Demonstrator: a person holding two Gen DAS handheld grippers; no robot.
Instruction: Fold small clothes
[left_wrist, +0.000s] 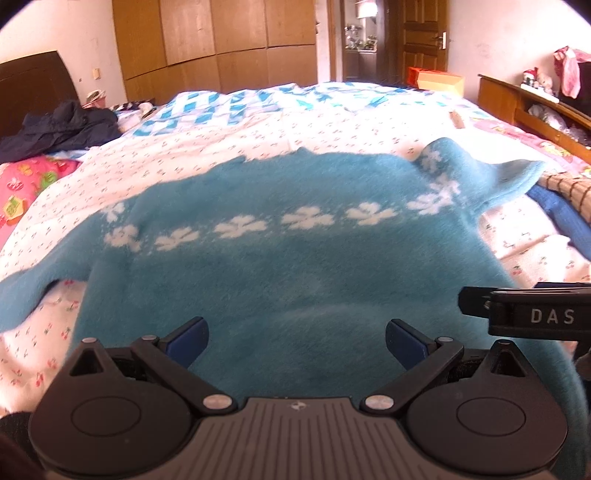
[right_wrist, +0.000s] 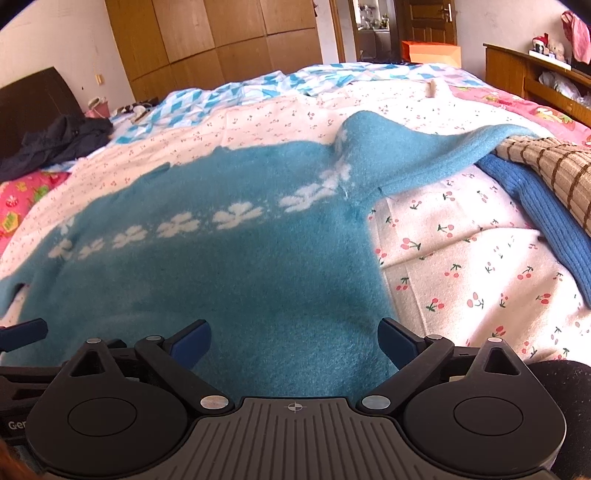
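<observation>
Sweater (left_wrist: 295, 266) spread flat on bed (left_wrist: 221, 147) | left gripper (left_wrist: 295, 343), right gripper (right_wrist: 293, 343) over its near hem, jaws apart, empty | far sleeve (right_wrist: 424, 158) probably rests on striped cloth (right_wrist: 546, 162) | step: pre-fold; next: pinch hem corners.

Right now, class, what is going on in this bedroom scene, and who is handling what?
A person holds two grippers over a blue sweater with white flowers, spread on a cherry-print bed cover. The left gripper and right gripper are both open near the sweater's hem, gripping nothing. One sleeve lies over a checked garment and a darker blue knit. No fold shows yet.
</observation>
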